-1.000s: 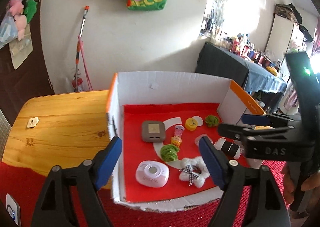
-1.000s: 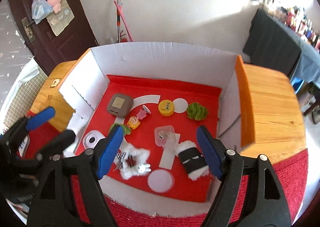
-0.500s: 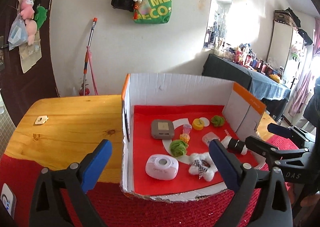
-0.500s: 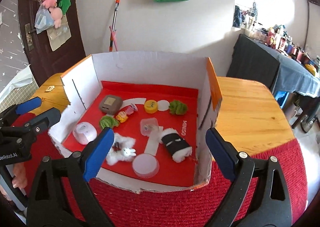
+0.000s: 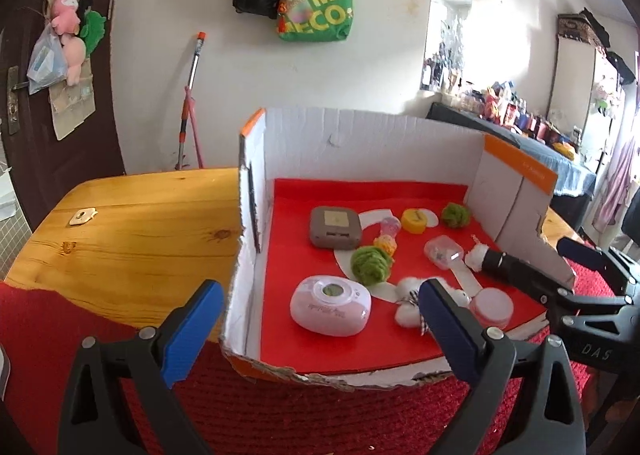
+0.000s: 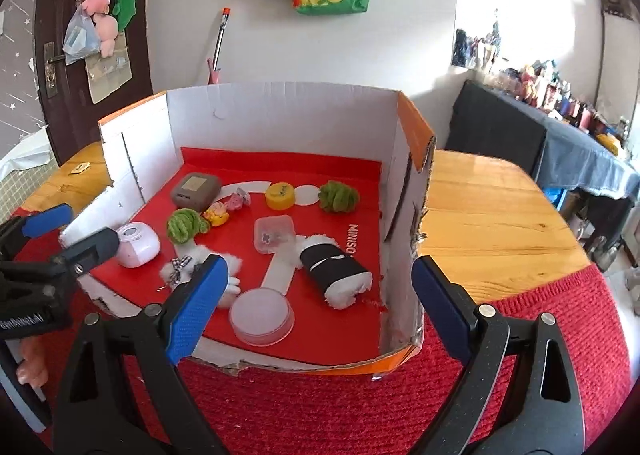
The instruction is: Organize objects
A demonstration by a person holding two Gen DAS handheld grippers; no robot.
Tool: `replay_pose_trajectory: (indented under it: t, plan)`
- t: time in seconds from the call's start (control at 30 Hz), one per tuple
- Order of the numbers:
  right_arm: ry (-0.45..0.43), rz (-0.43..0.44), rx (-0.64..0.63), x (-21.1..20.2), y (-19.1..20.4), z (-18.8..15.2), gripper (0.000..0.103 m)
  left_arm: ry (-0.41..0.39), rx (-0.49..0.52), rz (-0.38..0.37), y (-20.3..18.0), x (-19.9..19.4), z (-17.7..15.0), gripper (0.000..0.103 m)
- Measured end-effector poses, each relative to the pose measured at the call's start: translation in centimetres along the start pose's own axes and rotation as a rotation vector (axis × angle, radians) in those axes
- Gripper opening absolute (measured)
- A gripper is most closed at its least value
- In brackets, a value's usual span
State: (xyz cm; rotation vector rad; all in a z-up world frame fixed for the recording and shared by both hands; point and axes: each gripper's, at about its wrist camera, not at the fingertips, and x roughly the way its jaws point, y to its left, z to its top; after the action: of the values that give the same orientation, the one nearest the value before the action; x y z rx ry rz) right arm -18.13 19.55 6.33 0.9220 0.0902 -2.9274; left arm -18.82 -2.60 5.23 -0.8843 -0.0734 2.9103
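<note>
Grippers hang at the box's torn near edge, both empty: the left gripper [image 5: 320, 331] straddles the near-left corner, the right gripper [image 6: 316, 305] the near-right corner, jaws spread wide after opening moments ago. Inside the cardboard box [image 6: 280, 123], on its red floor, a round white lid [image 6: 262, 313] lies nearest, then a black-and-white plush roll [image 6: 336, 275], a white clock [image 5: 330, 309], and a grey case [image 5: 334, 231] toward the far wall.

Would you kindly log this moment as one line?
left tool: open, empty | right tool: open, empty | box: items inside, none held
</note>
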Motion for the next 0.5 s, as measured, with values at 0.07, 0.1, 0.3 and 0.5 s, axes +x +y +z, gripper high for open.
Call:
replay_pose_trajectory:
  t: [0.07, 0.1, 0.3, 0.5]
  plan:
    - [0.002, 0.010, -0.001, 0.03, -0.05, 0.01, 0.096, -0.002, 0.002, 0.003, -0.02, -0.05, -0.02, 0.100]
    - [0.003, 0.010, -0.004, 0.10, -0.02, -0.01, 0.096, 0.002, 0.004, 0.002, -0.05, 0.02, -0.03, 0.100]
    - [-0.004, 0.010, -0.009, 0.04, 0.08, -0.16, 0.099, 0.002, 0.000, 0.003, 0.08, -0.04, -0.07, 0.103]
    - [-0.005, 0.009, 0.000, 0.07, -0.04, -0.20, 0.101, 0.026, -0.015, -0.006, 0.43, 0.30, -0.11, 0.103]
